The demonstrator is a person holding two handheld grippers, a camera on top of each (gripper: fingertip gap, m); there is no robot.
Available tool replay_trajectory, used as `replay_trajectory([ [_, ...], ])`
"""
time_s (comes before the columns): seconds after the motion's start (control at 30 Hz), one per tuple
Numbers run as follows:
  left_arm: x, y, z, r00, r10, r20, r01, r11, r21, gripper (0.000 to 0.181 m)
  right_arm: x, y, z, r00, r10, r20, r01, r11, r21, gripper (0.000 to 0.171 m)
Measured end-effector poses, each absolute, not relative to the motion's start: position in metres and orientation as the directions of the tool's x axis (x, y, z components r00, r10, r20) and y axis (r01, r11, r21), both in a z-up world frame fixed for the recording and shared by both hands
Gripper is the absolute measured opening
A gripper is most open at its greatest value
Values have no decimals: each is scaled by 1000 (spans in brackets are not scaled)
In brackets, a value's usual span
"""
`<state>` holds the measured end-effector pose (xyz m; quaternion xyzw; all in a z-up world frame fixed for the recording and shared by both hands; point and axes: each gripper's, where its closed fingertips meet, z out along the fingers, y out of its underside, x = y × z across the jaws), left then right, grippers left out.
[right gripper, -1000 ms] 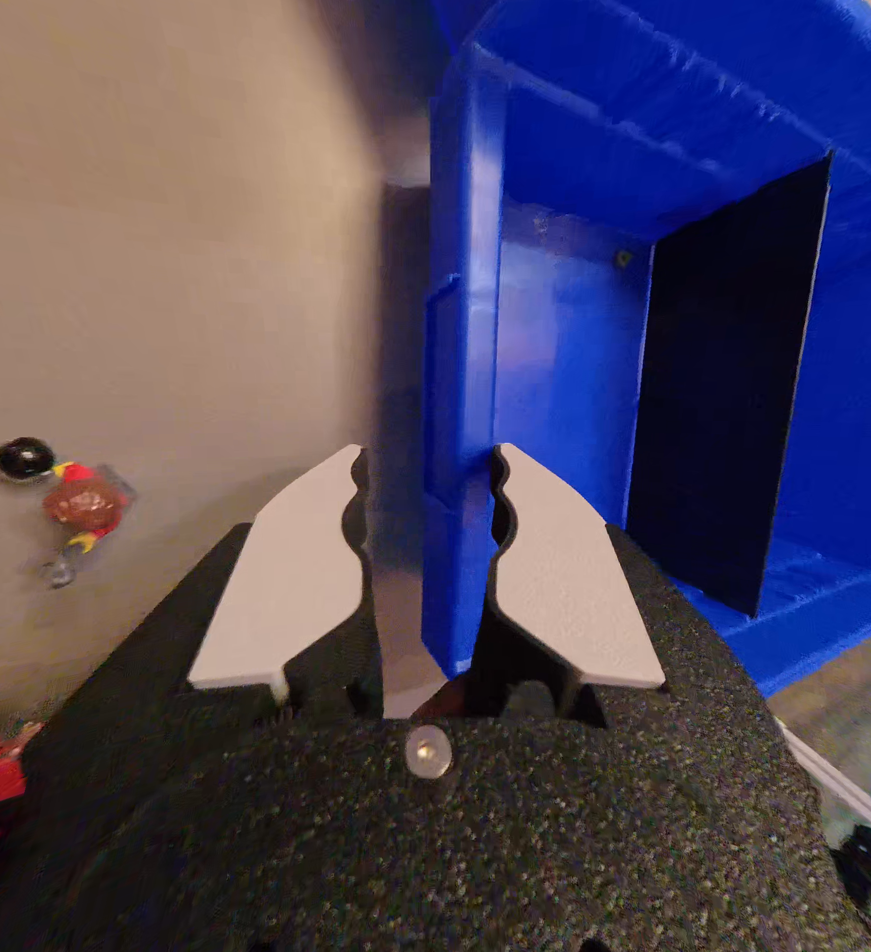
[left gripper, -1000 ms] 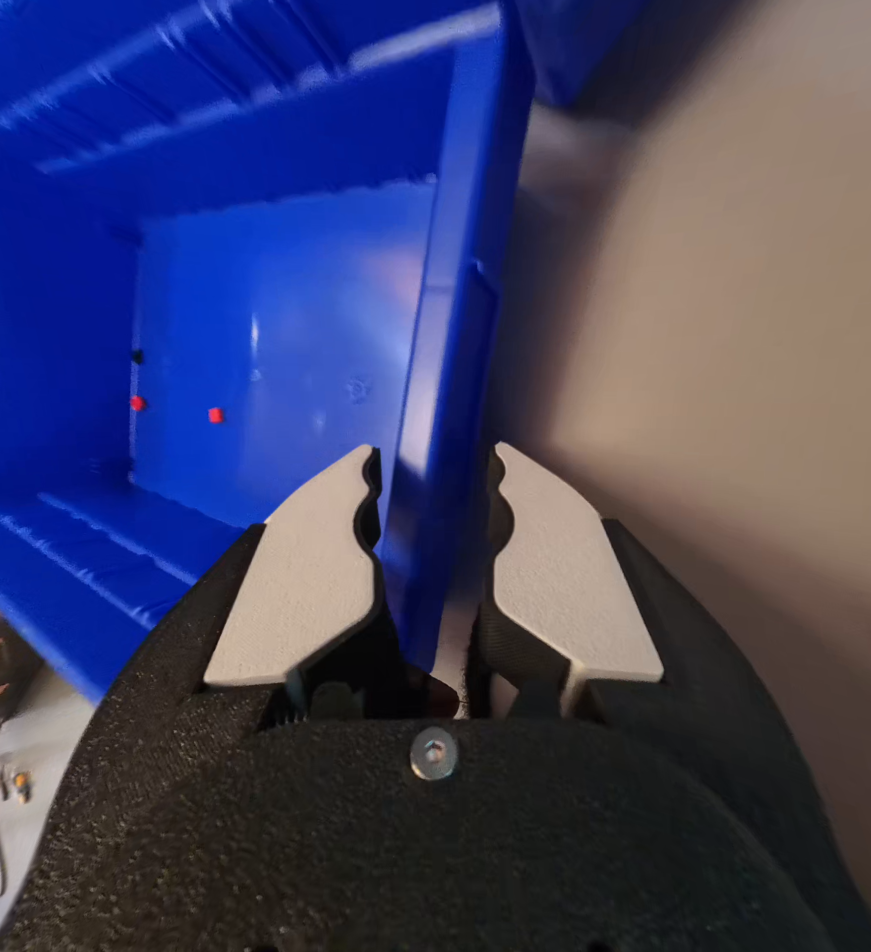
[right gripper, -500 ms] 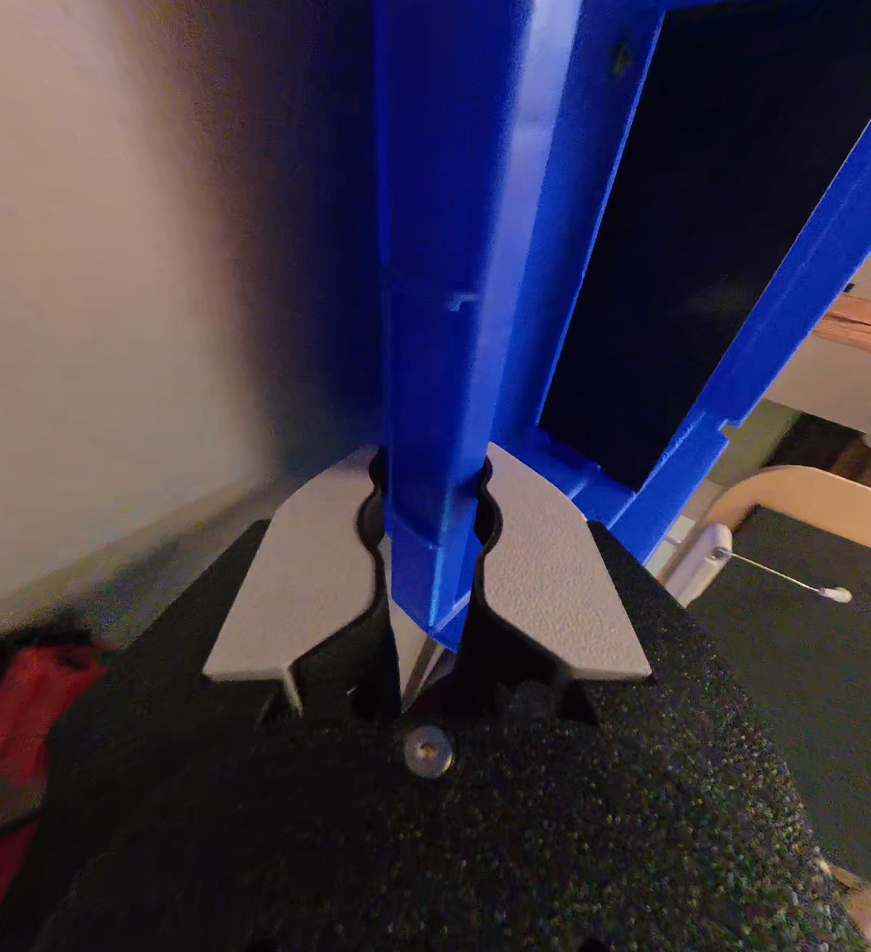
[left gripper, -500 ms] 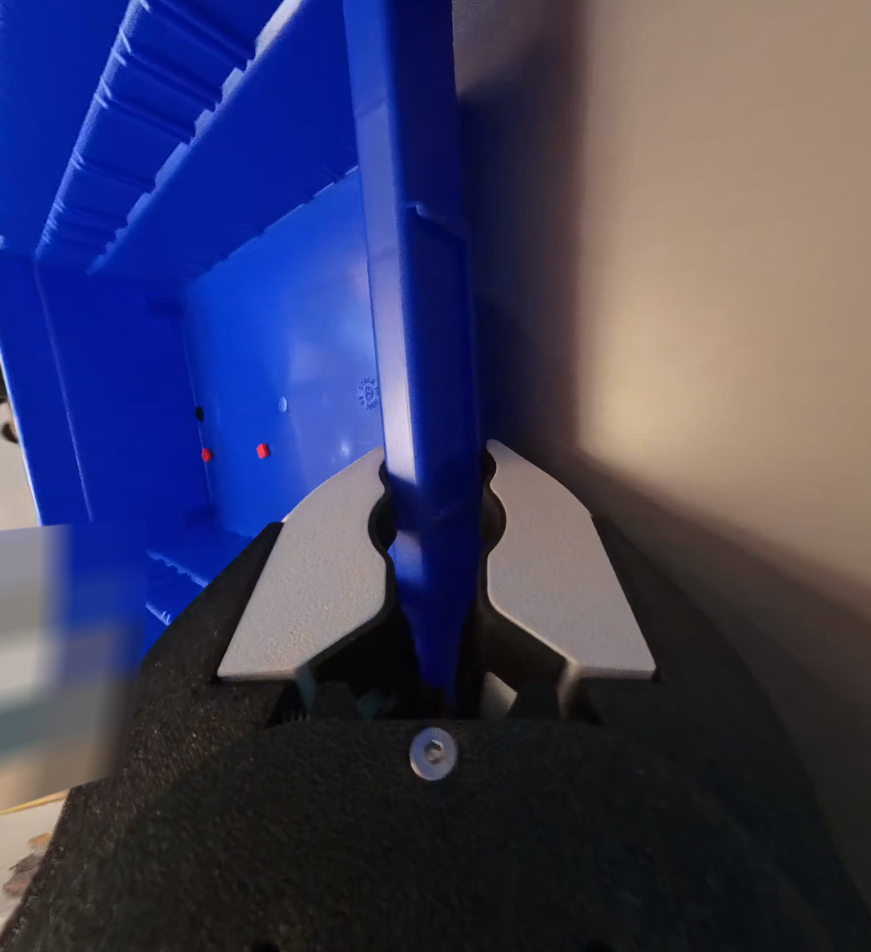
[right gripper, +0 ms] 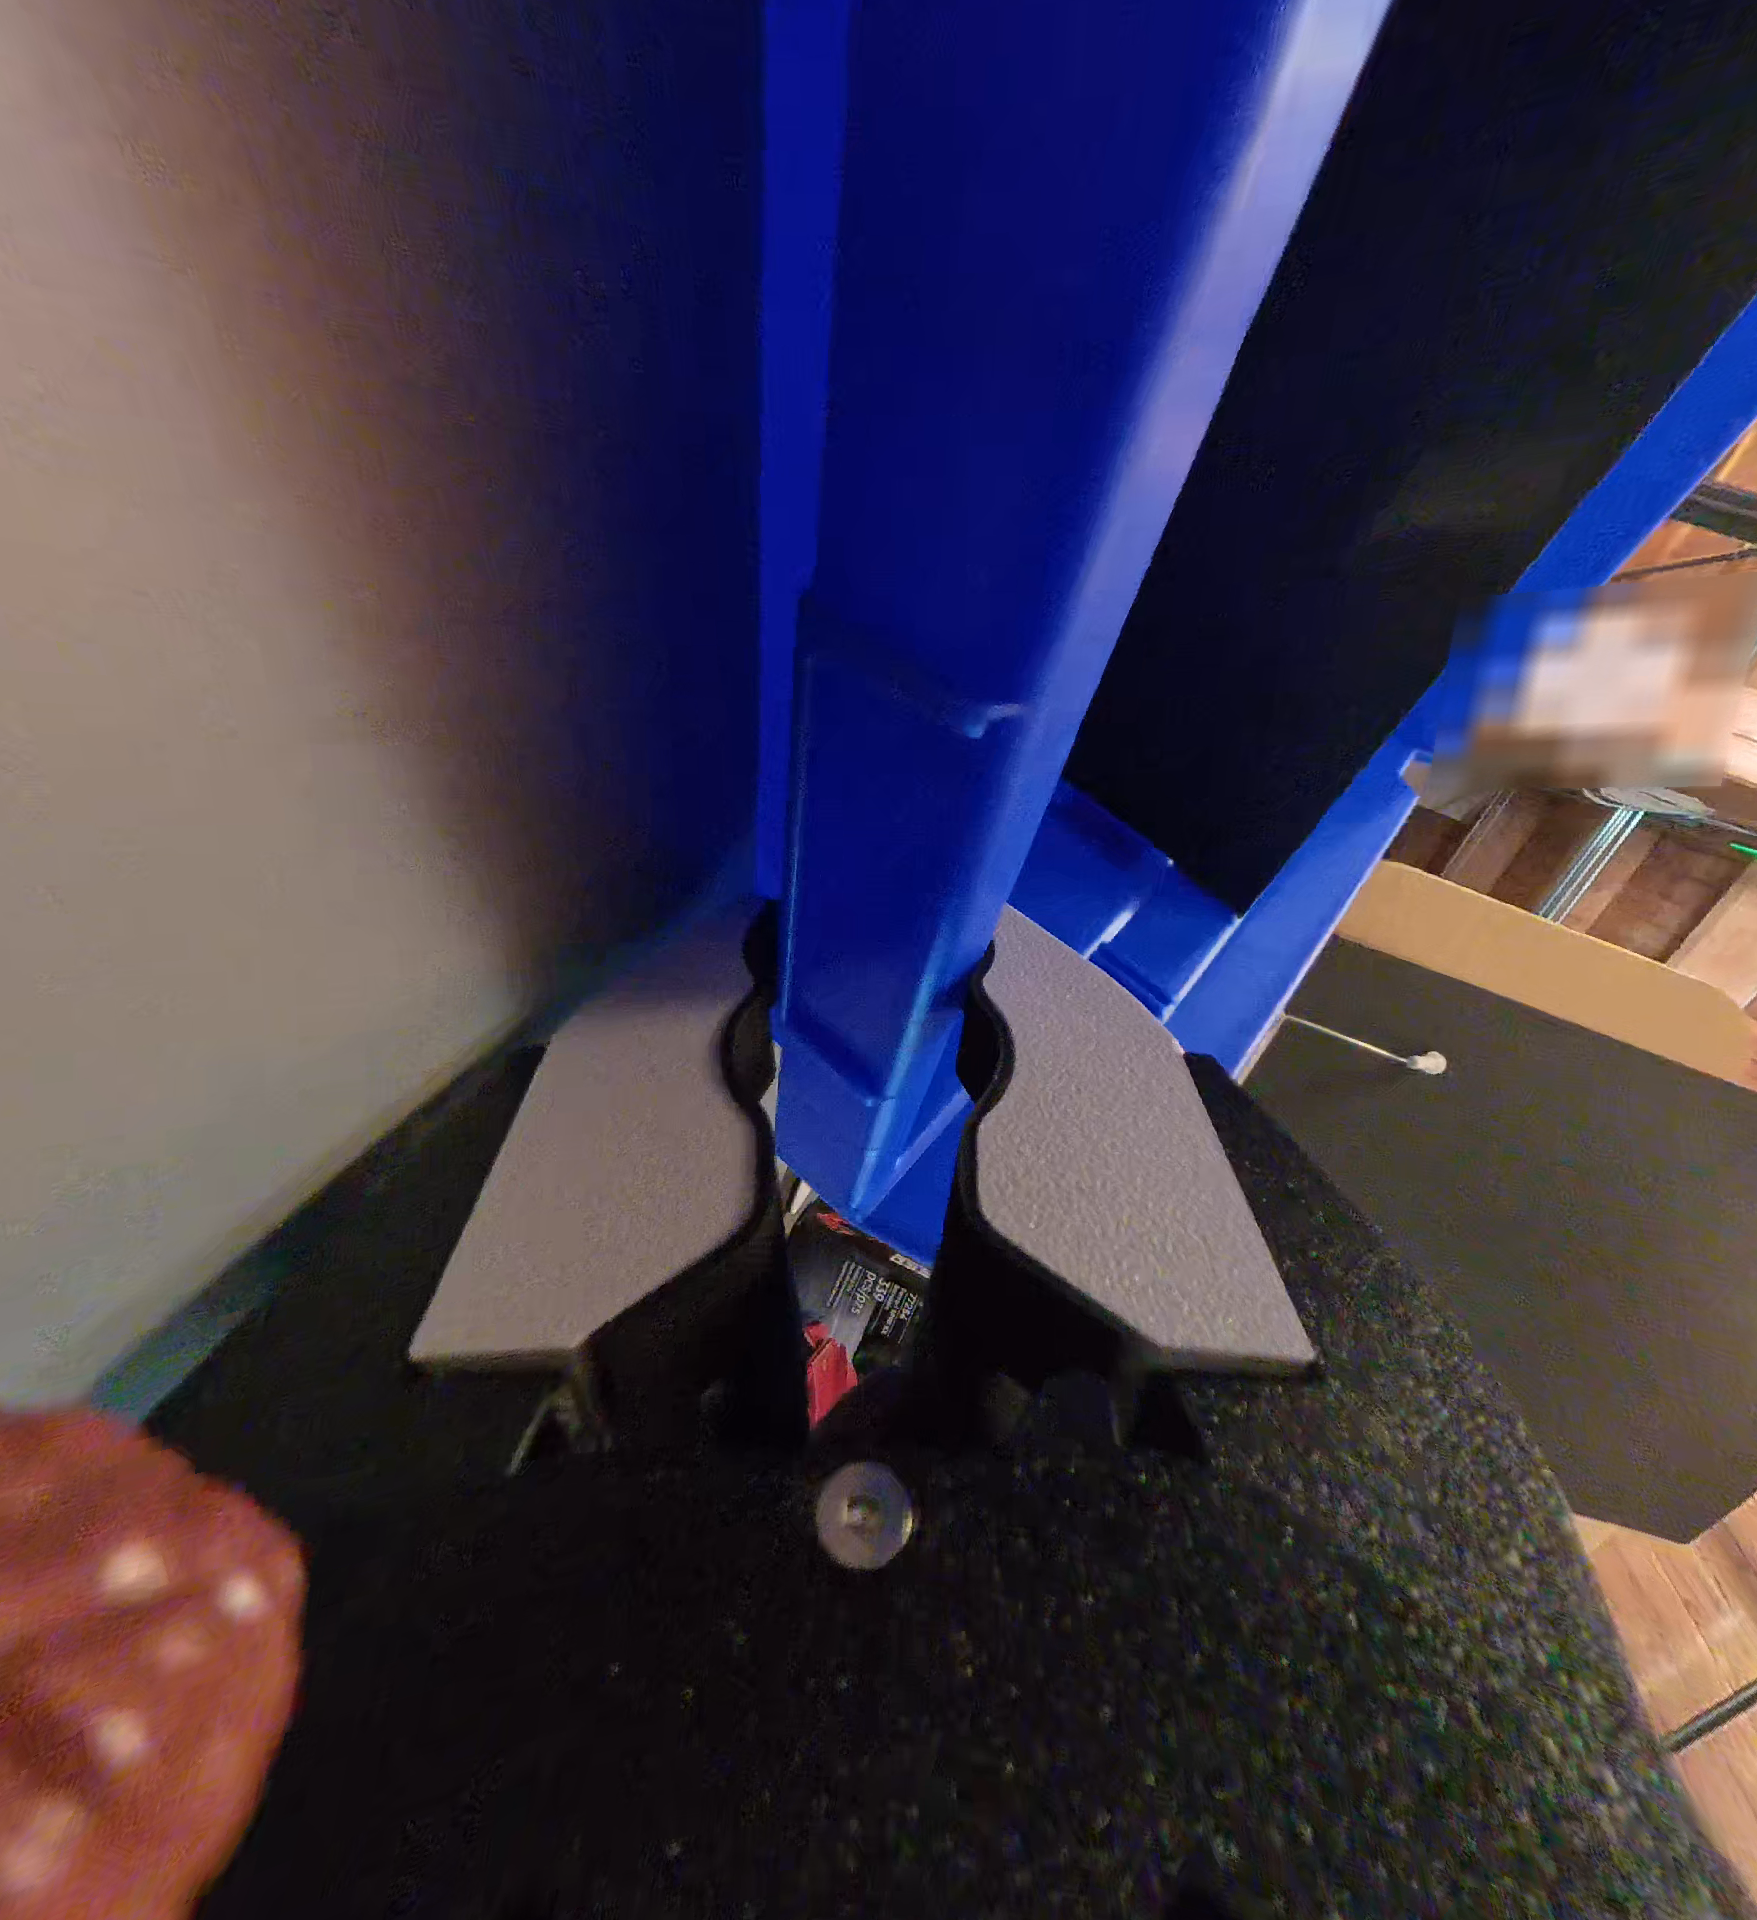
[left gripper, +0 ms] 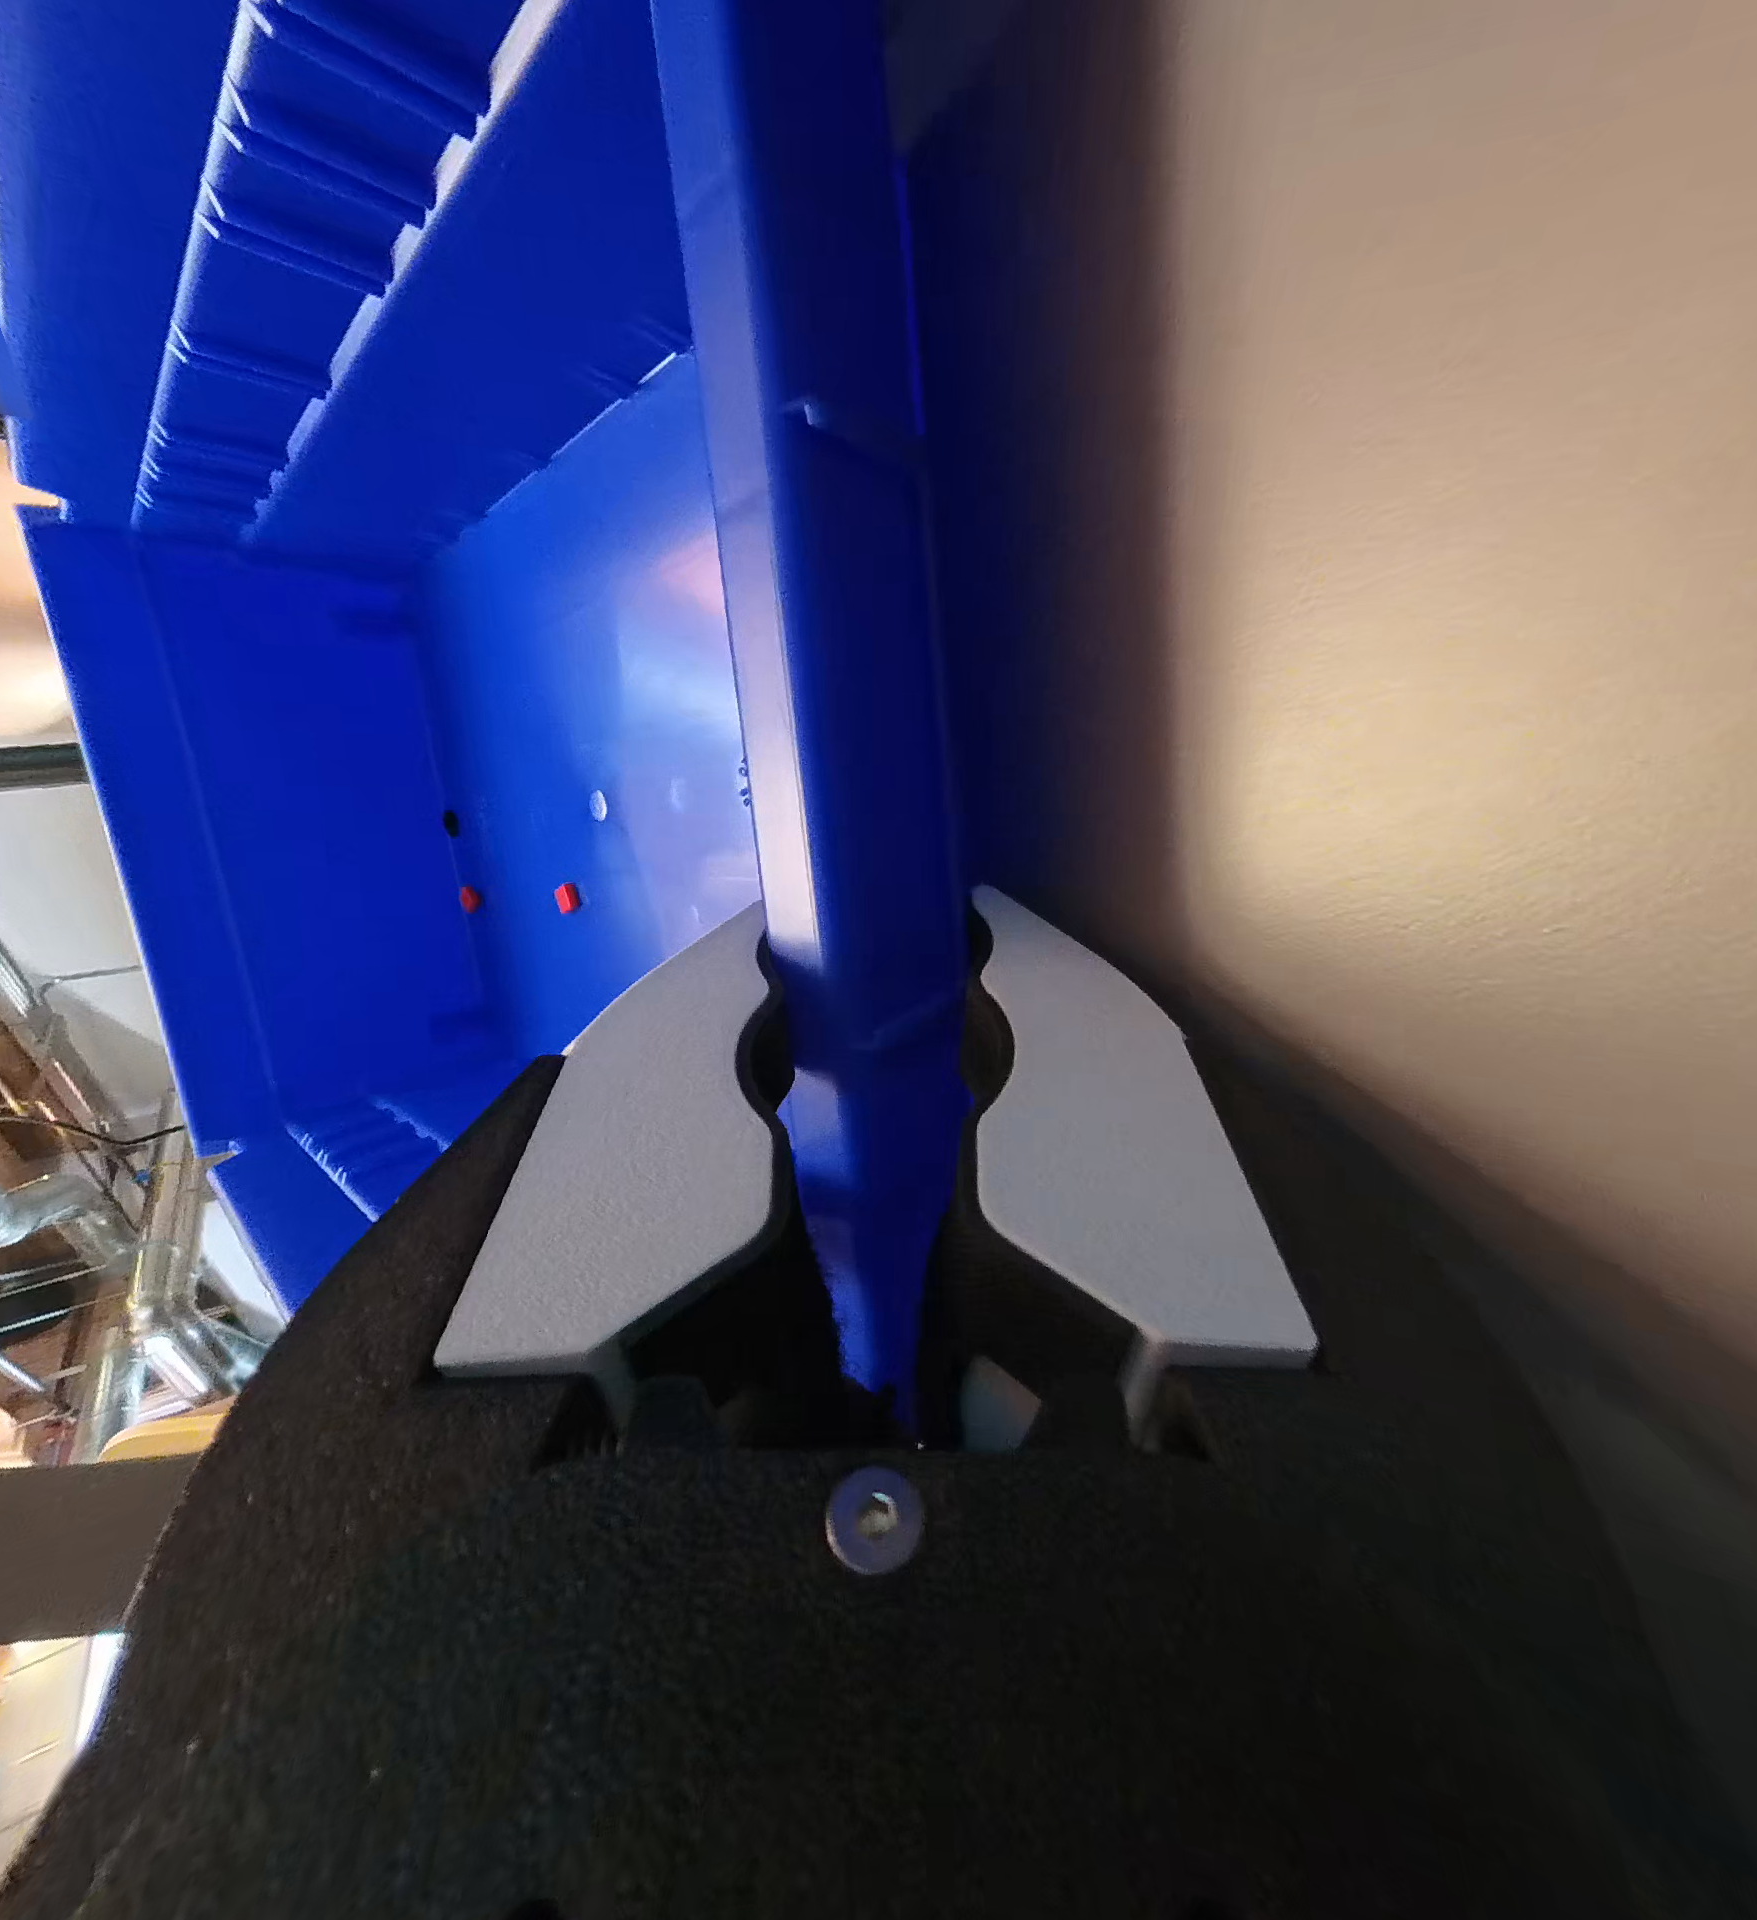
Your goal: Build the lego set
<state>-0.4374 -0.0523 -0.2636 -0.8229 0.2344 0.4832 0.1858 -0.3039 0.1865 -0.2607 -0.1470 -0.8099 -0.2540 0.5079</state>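
Observation:
A blue plastic bin [left gripper: 334,727] is held tipped up on its side, off the table. My left gripper [left gripper: 869,935] is shut on one side wall of the bin. My right gripper [right gripper: 869,956] is shut on the opposite side wall [right gripper: 915,727]. Inside the bin, two small red pieces [left gripper: 566,898] and a black piece [left gripper: 451,823] sit against the bottom, with a pale round spot beside them. A black divider panel [right gripper: 1425,416] shows inside the bin in the right wrist view.
A pale tabletop [left gripper: 1476,727] fills the side of both views. A brown speckled object [right gripper: 74,1662] sits blurred at the lower left in the right wrist view. A black mat [right gripper: 1528,1247], a cardboard box [right gripper: 1528,935] and wood flooring lie beyond the bin.
Both grippers closed on the bin's side walls and tipped the bin up off the table. The views now look past the bin into the room.

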Motion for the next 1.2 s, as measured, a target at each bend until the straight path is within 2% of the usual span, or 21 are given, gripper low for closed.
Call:
replay_trajectory([
  [0.57,-437,-53,-264,394,-198,-898,-551,-832,-58,29,-296,179,-264,-456,25,890,485,845,225,32],
  [0.9,-435,-53,-262,308,-212,-928,-567,-824,0,29,-297,179,-264,-451,33,892,483,849,213,32],
  [1.0,-436,-53,-263,370,-207,-906,-566,-823,-43,29,-298,179,-265,-487,61,871,465,863,199,31],
  [1.1,-437,-52,-265,517,-206,-831,-547,-826,-136,29,-303,180,-264,-554,96,827,439,878,192,31],
  [1.2,-437,-53,-266,595,-234,-769,-533,-831,-160,29,-306,179,-265,-625,124,771,402,897,182,31],
])
